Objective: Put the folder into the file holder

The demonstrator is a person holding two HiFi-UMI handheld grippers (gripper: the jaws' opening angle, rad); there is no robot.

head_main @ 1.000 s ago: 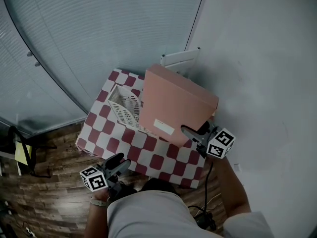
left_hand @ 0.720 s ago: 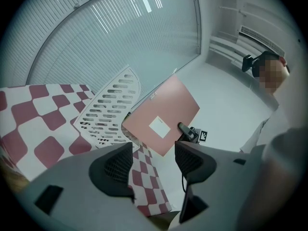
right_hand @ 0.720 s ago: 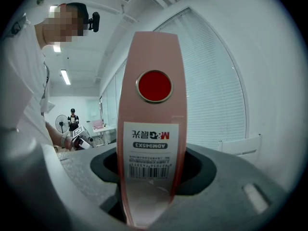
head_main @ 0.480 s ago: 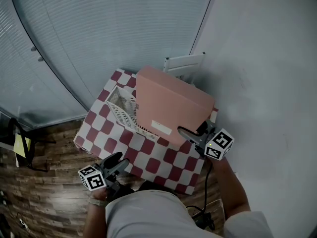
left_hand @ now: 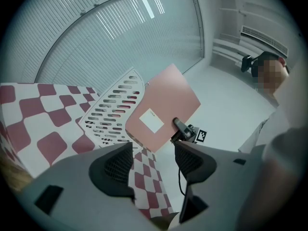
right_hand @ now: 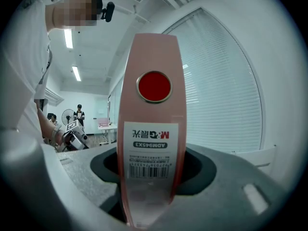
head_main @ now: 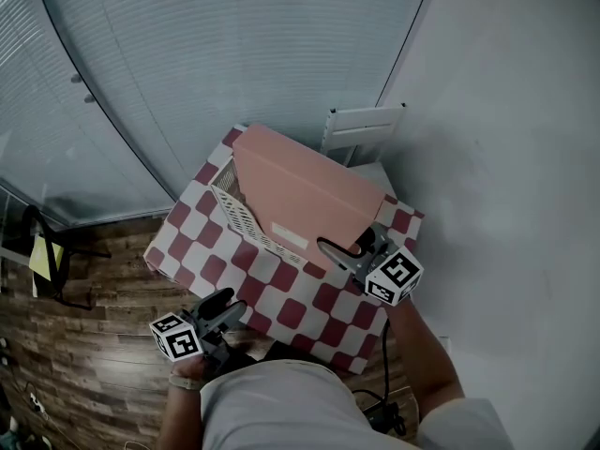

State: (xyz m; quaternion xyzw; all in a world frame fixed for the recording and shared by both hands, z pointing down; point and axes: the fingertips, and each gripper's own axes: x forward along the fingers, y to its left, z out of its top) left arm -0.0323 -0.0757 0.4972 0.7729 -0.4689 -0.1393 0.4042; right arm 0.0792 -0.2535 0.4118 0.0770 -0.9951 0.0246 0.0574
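Note:
A pink box folder (head_main: 302,193) hangs tilted above the checkered table (head_main: 298,309), and my right gripper (head_main: 339,251) is shut on its lower right corner. In the right gripper view the folder's spine (right_hand: 152,124), with a red disc and a barcode label, stands clamped between the jaws of the right gripper (right_hand: 152,173). The white perforated file holder (head_main: 238,216) lies under the folder's left edge, mostly hidden by it. My left gripper (head_main: 221,311) is open and holds nothing at the table's near edge. From there I see the file holder (left_hand: 111,110) and the folder (left_hand: 166,102) beside it.
A white slatted chair back (head_main: 366,123) stands behind the table, against the grey wall on the right. Window blinds curve across the back. Wood floor lies to the left, with a dark stand carrying a yellow sheet (head_main: 43,261).
The right gripper has carried the folder to the left and farther back, so it now covers most of the file holder. The left gripper has stayed in place.

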